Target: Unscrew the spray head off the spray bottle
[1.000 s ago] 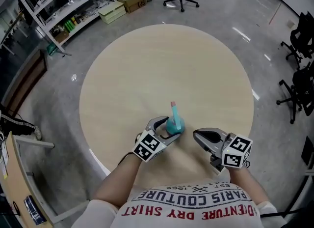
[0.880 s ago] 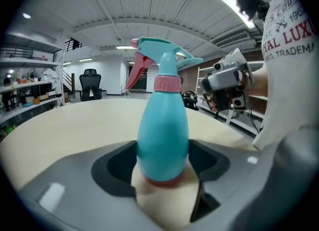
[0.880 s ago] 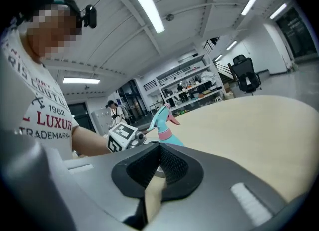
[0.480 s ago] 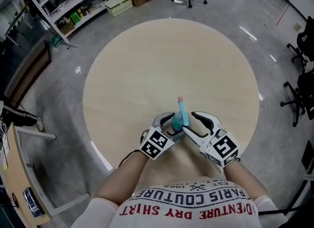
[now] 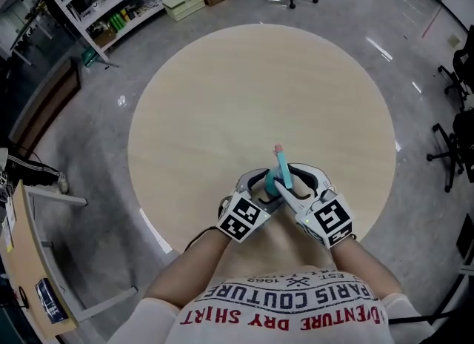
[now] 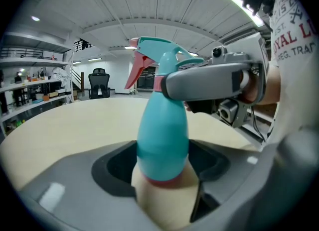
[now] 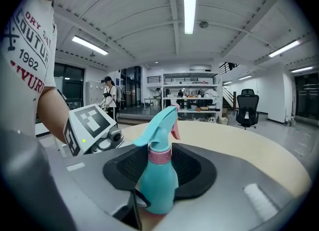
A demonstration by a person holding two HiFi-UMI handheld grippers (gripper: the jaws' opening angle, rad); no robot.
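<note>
Open tabletop (image 5: pixel 244 98) beyond spray bottle (image 5: pixel 281 166)

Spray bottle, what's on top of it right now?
A teal spray head with a pink trigger, seated on a pink collar. The right gripper has its jaws closing around that collar. The bottle neck under the collar is covered.

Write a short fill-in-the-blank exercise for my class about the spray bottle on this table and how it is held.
1. The spray bottle stands upright on a ___ wooden table.
2. The bottle's body is teal, while its trigger is ___.
3. The ___ hand-held gripper clamps the bottle's body low down, near its base.

Missing words: round; pink; left
</note>
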